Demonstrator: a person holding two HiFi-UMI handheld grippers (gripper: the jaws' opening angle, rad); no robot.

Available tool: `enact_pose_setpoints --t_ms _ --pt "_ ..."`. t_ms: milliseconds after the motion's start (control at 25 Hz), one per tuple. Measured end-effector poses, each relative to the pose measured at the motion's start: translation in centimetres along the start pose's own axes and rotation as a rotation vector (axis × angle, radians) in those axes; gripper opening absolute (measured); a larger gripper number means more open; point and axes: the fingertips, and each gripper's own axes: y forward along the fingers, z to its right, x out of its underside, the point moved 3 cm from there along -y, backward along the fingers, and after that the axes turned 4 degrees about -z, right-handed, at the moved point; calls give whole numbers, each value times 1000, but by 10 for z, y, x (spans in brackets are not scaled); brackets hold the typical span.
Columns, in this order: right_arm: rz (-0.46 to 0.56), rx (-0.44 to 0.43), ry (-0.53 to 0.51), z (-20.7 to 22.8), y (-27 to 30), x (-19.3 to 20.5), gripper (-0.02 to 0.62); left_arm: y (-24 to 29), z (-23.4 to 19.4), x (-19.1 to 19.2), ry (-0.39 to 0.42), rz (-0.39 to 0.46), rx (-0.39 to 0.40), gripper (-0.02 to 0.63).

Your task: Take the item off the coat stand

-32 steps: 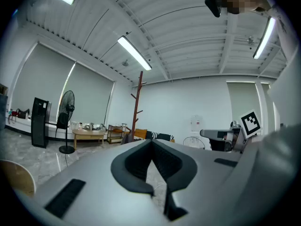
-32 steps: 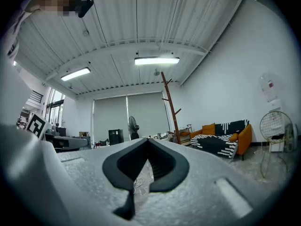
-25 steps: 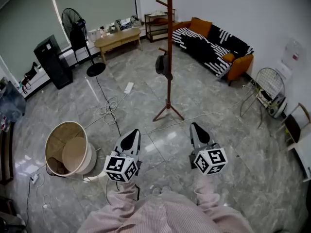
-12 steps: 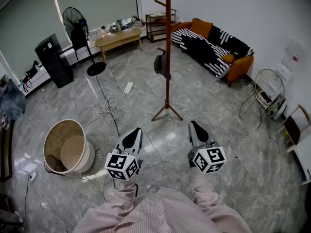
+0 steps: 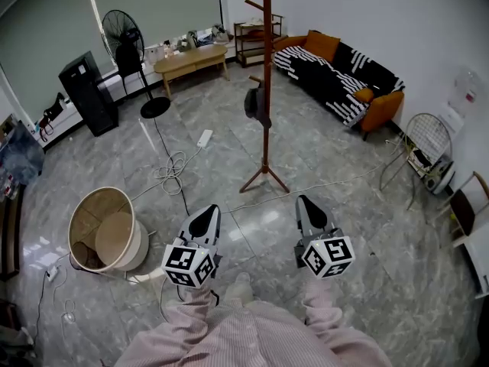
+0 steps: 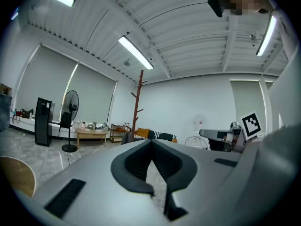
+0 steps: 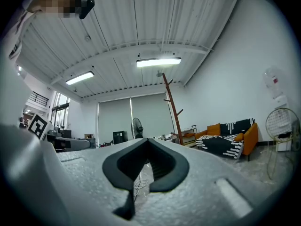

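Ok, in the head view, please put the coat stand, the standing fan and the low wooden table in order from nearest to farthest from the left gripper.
1. The coat stand: mid-floor, ahead and slightly to the right of the left gripper.
2. The standing fan: farther back, on the left side.
3. The low wooden table: by the back wall, beyond the fan's base.

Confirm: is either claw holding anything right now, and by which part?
Nothing held. The left claw and right claw are shut on nothing; the dark item hangs on the coat stand, ahead of both.
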Motion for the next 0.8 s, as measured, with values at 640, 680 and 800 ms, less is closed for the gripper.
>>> enact_pose_setpoints --t_ms 640,680,800 --pt "-32 24 23 60 83 13 5 98 -49 0 -21 -25 7 0" --pt "-31 27 24 65 91 11 5 107 -53 -2 -19 -26 10 0" --pt "-28 33 28 77 117 9 5 132 -68 -9 -14 -28 16 0"
